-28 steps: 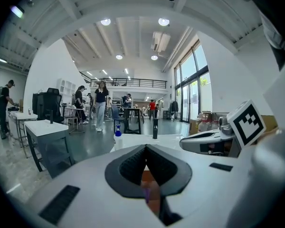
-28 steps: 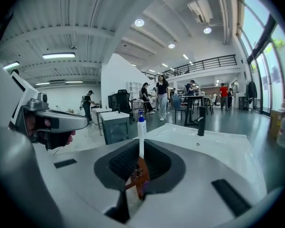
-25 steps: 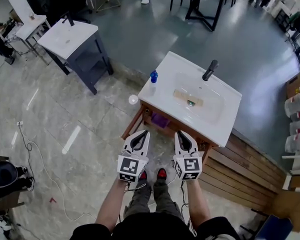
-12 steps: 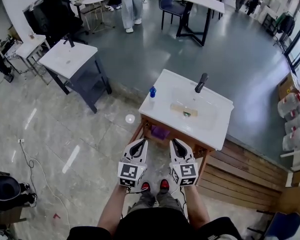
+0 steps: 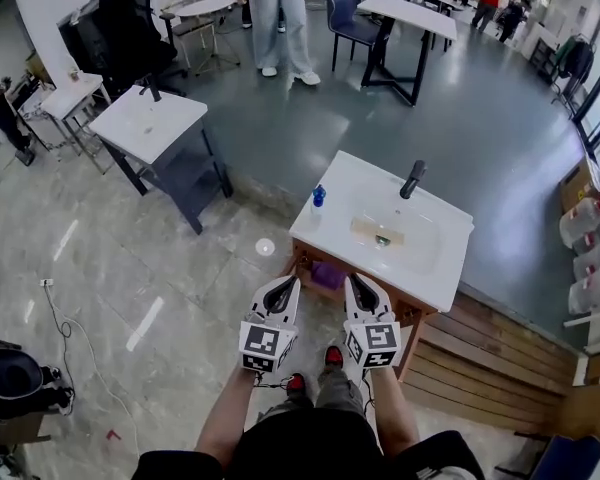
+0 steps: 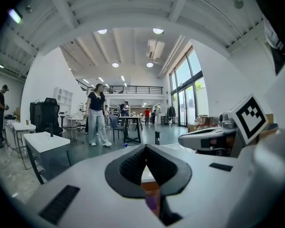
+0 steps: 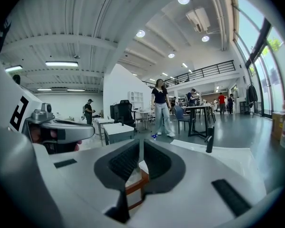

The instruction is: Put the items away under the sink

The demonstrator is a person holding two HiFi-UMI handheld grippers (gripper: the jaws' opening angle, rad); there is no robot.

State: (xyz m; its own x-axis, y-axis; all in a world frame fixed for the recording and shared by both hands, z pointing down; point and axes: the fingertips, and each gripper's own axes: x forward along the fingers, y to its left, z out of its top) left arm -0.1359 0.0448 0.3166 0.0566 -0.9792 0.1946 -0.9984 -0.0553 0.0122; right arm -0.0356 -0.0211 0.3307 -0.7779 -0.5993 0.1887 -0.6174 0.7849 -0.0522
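A white sink top (image 5: 330,213) on a wooden cabinet stands just ahead of me. It carries a black faucet (image 5: 412,179), a small blue bottle (image 5: 318,197) at its left corner and a small item in the basin (image 5: 380,234). A purple item (image 5: 328,274) sits on the shelf under the sink. My left gripper (image 5: 283,288) and right gripper (image 5: 357,286) hover side by side in front of the cabinet, both shut and empty. In the left gripper view the left gripper (image 6: 145,148) points at the cabinet; in the right gripper view the right gripper (image 7: 141,146) does the same, with the faucet (image 7: 209,139) beyond.
A second white-topped dark cabinet (image 5: 150,123) stands at the left. A person (image 5: 280,18) stands at the back near a table (image 5: 420,13). Water jugs (image 5: 585,218) line the right wall. A wooden platform (image 5: 500,343) lies right of the sink. A cable (image 5: 70,313) trails on the floor.
Both grippers have risen a little, still side by side and shut. The head view has lifted, so the standing person and more of the room show.
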